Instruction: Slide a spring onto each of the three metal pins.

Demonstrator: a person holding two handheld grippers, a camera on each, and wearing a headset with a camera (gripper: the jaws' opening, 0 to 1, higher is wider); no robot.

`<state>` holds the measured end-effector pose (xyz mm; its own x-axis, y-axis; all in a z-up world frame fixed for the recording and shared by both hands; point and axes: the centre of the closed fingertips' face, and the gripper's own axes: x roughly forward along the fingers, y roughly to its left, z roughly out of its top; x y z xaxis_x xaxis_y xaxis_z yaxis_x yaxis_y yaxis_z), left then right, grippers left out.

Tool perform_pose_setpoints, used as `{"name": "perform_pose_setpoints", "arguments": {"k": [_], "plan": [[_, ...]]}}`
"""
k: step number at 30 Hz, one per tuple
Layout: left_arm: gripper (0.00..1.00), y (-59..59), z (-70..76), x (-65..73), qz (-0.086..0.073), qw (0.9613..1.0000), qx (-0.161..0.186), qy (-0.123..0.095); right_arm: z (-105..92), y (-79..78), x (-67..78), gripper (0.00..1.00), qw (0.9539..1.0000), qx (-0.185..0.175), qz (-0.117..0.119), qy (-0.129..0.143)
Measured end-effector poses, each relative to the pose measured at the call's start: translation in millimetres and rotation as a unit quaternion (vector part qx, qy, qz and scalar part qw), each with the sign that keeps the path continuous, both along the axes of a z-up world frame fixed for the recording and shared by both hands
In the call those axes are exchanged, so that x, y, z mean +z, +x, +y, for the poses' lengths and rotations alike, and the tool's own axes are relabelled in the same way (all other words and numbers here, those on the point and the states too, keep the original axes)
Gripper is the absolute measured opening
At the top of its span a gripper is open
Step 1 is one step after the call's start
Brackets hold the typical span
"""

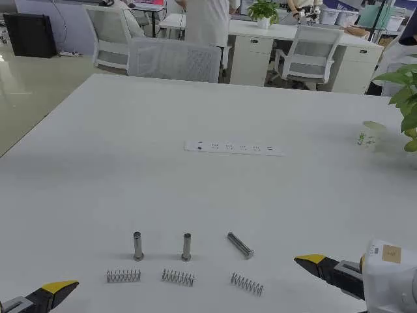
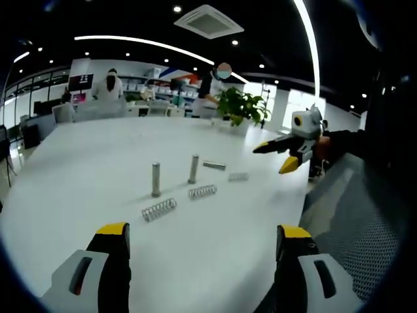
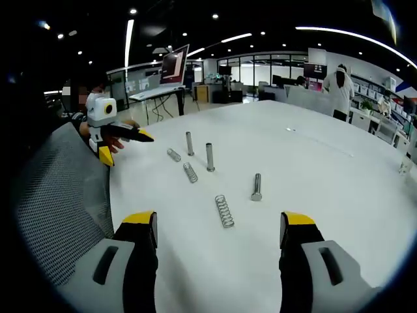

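Between the left gripper (image 1: 49, 292) and the right gripper (image 1: 322, 264), both held at the near edge of the white table (image 1: 195, 111) with jaws spread and empty, the tabletop is bare. Just ahead of them three springs (image 1: 178, 277) lie in a row, and behind those are the three pins (image 1: 186, 247), two upright and the one nearest the right gripper lying flat. Farther off are a power strip (image 1: 233, 148), office chairs (image 1: 172, 60) and a plant (image 1: 404, 98).

A white workbench (image 1: 98, 150) stands in a bright open office with mesh chairs (image 1: 174, 60), white desks (image 1: 251, 55), potted plants (image 1: 263, 10) and ceiling strip lights (image 2: 311, 39).
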<state>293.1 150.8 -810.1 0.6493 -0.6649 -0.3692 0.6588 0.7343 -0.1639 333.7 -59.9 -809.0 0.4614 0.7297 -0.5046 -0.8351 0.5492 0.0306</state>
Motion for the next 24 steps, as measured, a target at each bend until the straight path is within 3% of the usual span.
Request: {"name": "perform_pose_setpoints", "arguments": {"k": [24], "plan": [[0.89, 0.1, 0.3, 1.3, -0.003, 1.0000, 0.005, 0.000, 1.3, -1.2, -1.6, 0.76, 1.0000, 0.003, 0.001, 0.001]]}}
